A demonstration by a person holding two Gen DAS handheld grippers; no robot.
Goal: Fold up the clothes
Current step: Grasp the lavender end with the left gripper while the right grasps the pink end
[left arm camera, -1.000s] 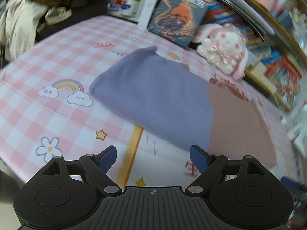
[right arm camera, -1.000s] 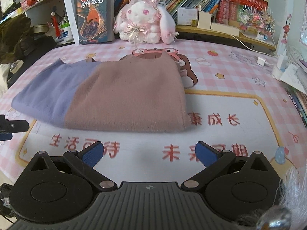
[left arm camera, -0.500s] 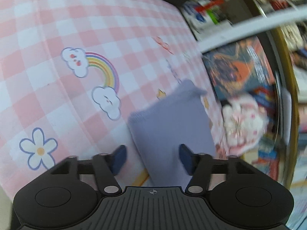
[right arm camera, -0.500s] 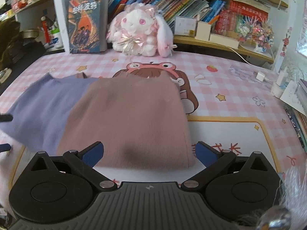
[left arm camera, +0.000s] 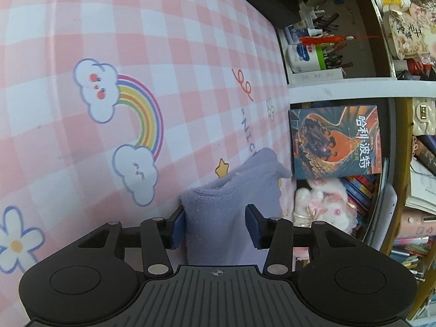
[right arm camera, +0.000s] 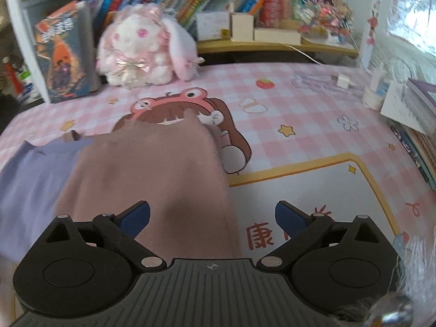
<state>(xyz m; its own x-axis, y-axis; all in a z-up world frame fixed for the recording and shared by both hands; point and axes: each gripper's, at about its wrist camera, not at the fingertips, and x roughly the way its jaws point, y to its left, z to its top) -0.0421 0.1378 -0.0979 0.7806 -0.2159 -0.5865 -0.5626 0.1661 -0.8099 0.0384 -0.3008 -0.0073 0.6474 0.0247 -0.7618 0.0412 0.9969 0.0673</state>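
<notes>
A folded two-tone garment lies on the pink checked mat (right arm camera: 313, 125), its purple part (right arm camera: 35, 174) to the left and its dusty-pink part (right arm camera: 152, 169) to the right. My left gripper (left arm camera: 215, 226) is rolled on its side at the purple end (left arm camera: 231, 185). Its jaws are partly narrowed, and the thick fabric fills the gap between the fingers (left arm camera: 252, 226). My right gripper (right arm camera: 212, 216) stands wide open low over the pink part's near right corner. Its left finger is over the cloth and its right finger over the bare mat.
A plush bunny (right arm camera: 141, 51) and an upright book (left arm camera: 335, 141) stand at the mat's far edge, with shelves of books behind them. A white charger and cable (right arm camera: 342, 80) and stacked books (right arm camera: 414, 114) lie at the right. Bottles (left arm camera: 302, 54) stand past the far left corner.
The left gripper swung round to the garment's purple end, rolled sideways and narrowed its jaws around the fabric. The right gripper moved forward over the pink part's near corner, still open.
</notes>
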